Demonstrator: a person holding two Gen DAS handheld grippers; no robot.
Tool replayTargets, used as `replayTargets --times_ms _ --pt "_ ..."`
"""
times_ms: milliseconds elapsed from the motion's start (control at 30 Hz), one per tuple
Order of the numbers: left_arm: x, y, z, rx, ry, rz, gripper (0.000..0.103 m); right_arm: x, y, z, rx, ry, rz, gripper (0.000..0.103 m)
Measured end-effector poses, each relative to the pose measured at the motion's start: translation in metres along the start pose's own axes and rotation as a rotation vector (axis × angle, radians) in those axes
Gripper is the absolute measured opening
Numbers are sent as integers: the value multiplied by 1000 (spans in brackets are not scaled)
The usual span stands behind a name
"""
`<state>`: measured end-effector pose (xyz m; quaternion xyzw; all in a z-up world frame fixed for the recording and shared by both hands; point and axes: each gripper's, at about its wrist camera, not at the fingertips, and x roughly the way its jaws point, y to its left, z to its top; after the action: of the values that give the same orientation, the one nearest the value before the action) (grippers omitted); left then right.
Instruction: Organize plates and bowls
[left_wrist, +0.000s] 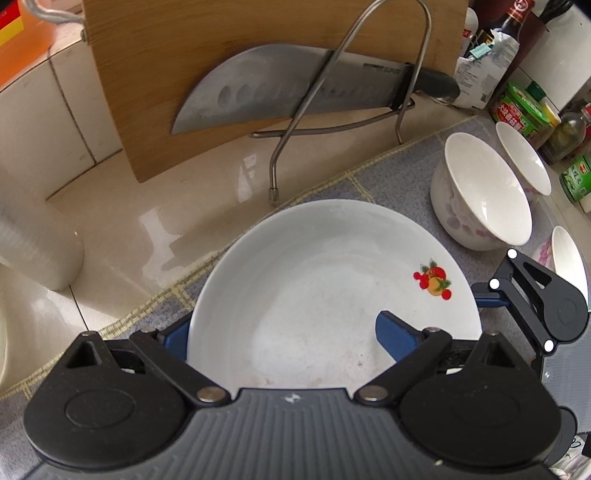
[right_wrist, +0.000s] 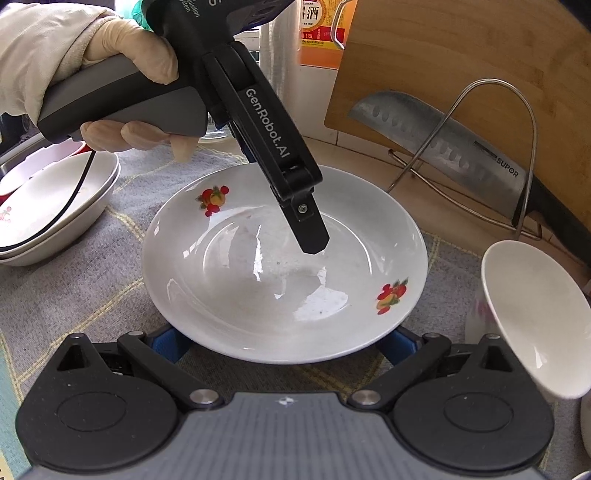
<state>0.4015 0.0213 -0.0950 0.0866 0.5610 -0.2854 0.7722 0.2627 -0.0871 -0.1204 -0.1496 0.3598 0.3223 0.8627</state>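
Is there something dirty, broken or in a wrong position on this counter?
Yes. The white plate with fruit prints has faint reddish smears and small dark specks in its well, so it looks unwashed. The bowl beside it sits tilted on the cloth, not flat. No cracks or spills are visible.

Beige counter (left_wrist: 155, 236) under grey cloth (right_wrist: 74, 295)

Home kitchen counter: cleaver (left_wrist: 288, 88) racked against wooden cutting board (left_wrist: 258, 40) at far side, sauce bottles and condiment jars (left_wrist: 524, 107) far right, tiled backsplash (left_wrist: 55, 99), crockery on cloth mat (right_wrist: 74, 288).
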Motion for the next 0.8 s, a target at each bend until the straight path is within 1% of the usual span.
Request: replayTargets --times_ms 167,400,800 --pt "1 2 1 2 3 -13 96 -1 -1 -1 -1 -3 3 103" --pt "1 0 0 23 5 -7 96 -2 1 -1 1 1 -3 103" --pt "-6 -1 -3 25 -11 -8 95 -6 0 3 3 12 10 103"
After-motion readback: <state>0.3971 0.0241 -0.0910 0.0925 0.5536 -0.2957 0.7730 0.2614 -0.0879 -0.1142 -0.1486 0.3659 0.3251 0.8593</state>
